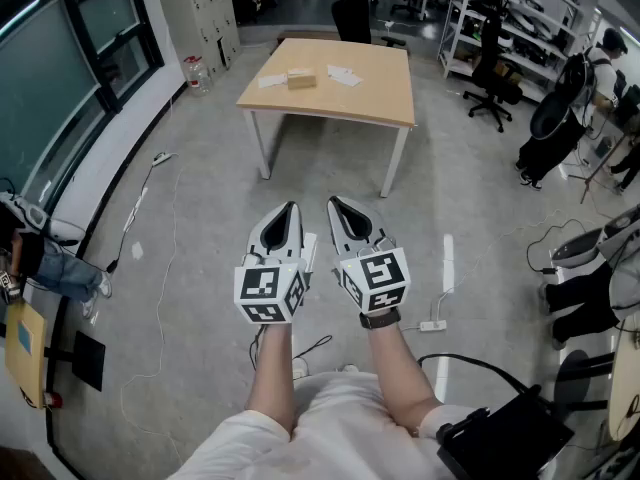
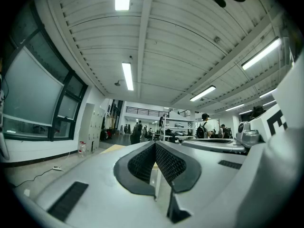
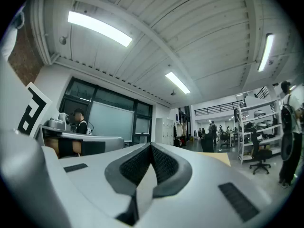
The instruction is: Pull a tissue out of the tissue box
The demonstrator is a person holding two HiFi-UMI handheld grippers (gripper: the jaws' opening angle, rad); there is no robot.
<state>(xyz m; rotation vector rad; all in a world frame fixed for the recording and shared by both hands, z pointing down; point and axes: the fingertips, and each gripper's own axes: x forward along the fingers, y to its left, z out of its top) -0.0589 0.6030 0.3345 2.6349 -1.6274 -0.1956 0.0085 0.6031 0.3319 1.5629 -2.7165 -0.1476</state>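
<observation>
Grey floor [image 1: 200, 218] fills most of the head view, with dark windows along the left wall and shelves and an office chair [image 1: 494, 80] at the far right. Both bare forearms reach forward from the bottom edge. They hold the left gripper [image 1: 290, 212] and right gripper [image 1: 337, 208] close side by side, noses aimed ahead toward a wooden table [image 1: 340, 103]. Each gripper view looks out roughly level across the room and takes in a lot of ceiling. In those views the left gripper's jaws are pressed together at their tips with nothing between them, and the right gripper's jaws are the same.

Bare floor lies between the grippers and the table's near edge, so they are well apart from it. A thin cable [image 1: 152, 230] trails along the floor on the left, and a power strip [image 1: 432, 325] sits on the floor just right of the right forearm.

On the far half of the tabletop stands the tissue box [image 1: 301, 78], small and tan, near the left side. White sheets [image 1: 343, 75] lie beside it; from here they could be tissues or paper. The box's opening is too small to make out.
</observation>
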